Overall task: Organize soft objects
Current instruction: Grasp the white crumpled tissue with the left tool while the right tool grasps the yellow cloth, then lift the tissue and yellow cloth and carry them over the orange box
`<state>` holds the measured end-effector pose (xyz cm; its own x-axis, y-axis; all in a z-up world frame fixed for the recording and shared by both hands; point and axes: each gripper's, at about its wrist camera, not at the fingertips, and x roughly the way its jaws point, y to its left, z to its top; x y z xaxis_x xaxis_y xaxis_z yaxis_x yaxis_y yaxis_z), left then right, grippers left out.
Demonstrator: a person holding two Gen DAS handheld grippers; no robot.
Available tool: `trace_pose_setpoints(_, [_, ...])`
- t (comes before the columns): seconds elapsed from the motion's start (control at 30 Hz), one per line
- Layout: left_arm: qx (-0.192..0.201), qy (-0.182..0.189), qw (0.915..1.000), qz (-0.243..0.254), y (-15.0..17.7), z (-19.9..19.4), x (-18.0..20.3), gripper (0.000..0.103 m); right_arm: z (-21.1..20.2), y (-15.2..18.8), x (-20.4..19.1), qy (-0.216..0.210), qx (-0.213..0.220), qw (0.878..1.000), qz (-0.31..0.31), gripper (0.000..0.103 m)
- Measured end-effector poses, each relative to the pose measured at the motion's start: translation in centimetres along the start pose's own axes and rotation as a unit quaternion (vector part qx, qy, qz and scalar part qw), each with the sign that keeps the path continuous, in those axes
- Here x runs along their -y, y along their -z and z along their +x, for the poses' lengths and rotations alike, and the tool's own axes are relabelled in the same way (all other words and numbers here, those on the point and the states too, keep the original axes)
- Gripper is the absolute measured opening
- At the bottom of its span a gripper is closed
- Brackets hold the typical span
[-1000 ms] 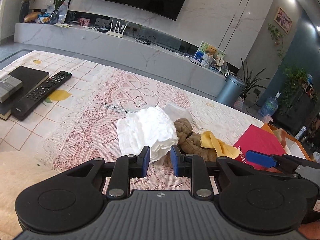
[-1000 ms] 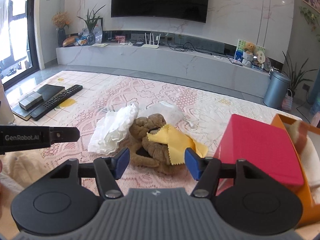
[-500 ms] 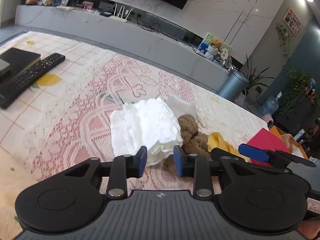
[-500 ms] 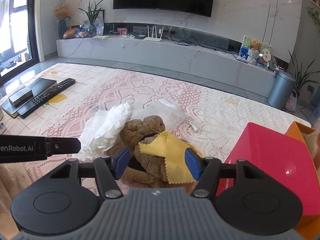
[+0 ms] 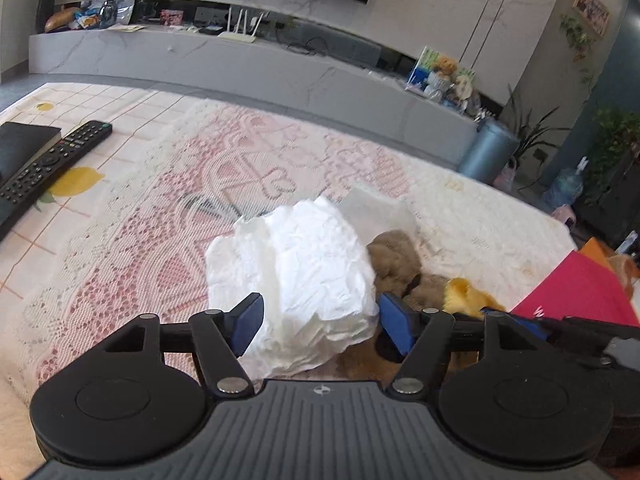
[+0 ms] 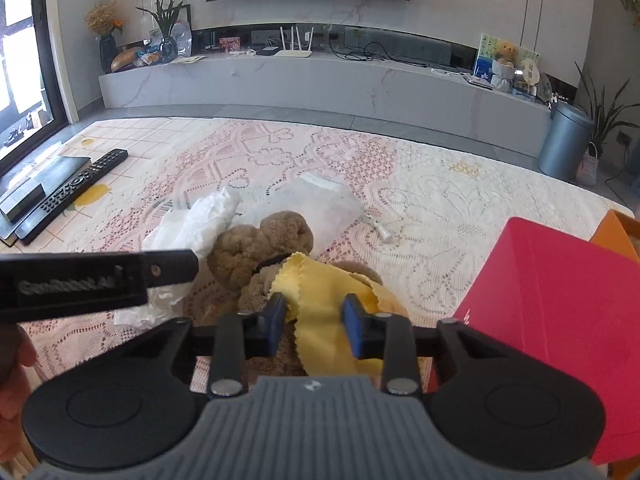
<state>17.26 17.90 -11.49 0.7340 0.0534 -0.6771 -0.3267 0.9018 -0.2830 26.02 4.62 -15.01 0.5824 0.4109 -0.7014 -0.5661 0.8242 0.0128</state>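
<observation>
Pink-and-white lace covers the tabletop point(image 6: 432, 208) in a living room, with a long marble ledge and a dark screen on the wall behind. Near the middle of the lace lie the soft things in one heap: a crumpled white cloth point(image 5: 308, 264), a brown plush toy point(image 6: 260, 248) touching it, and a yellow cloth point(image 6: 320, 300) draped over the toy's body. A red box point(image 6: 560, 312) stands just beside the heap on the right, and a remote control point(image 6: 76, 188) lies well apart at the far left. The left tool point(image 5: 318, 320) is spreading its jaws, one on each side of the near end of the white cloth, and the pads do not press it yet. The right tool point(image 6: 314, 322) is closing its jaws with the yellow cloth between them; the cloth fills the gap, but a little space shows at the pads, so it does not look clamped yet. The risks come from the heap itself. The yellow cloth is thin and lies on plush, so the closing jaws may catch the toy's fur along with it, or take only a scalloped edge that slips free when lifted. The white cloth is loose and bulky, so a bite on one fold may let the rest trail and drag the toy. The two tools work near each other and may bump.
</observation>
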Motion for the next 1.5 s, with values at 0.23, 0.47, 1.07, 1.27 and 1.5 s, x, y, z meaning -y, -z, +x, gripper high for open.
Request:
trace_pose_setpoints(0.23, [-0.022,-0.022,0.9995,0.003,0.5,1.0,-0.2,0.047,-0.5,0.2,-0.1,0.004,-0.004,1.0,-0.01,0.001])
trace_pose_setpoints(0.47, [-0.013,-0.01,0.9998,-0.012,0.6,0.4,-0.8,0.024,-1.3,0.2,-0.7,0.018,0.003,0.999,-0.037,0.001])
trace_pose_setpoints(1.07, [0.088,0.041,0.9936,-0.057,2.6,-8.1,-1.1,0.021,-8.3,1.5,-1.4,0.008,0.059,0.998,-0.019,0.0])
trace_pose_setpoints(1.27, [0.099,0.042,0.9922,-0.064,3.8,-10.4,-0.7,0.021,-10.8,3.1,-1.4,-0.008,0.07,0.998,0.002,0.0])
trace_pose_setpoints(1.5, [0.098,0.046,0.9915,-0.072,4.9,-12.7,-0.6,0.021,-14.1,4.4,-0.3,-0.023,0.087,0.995,0.032,0.0])
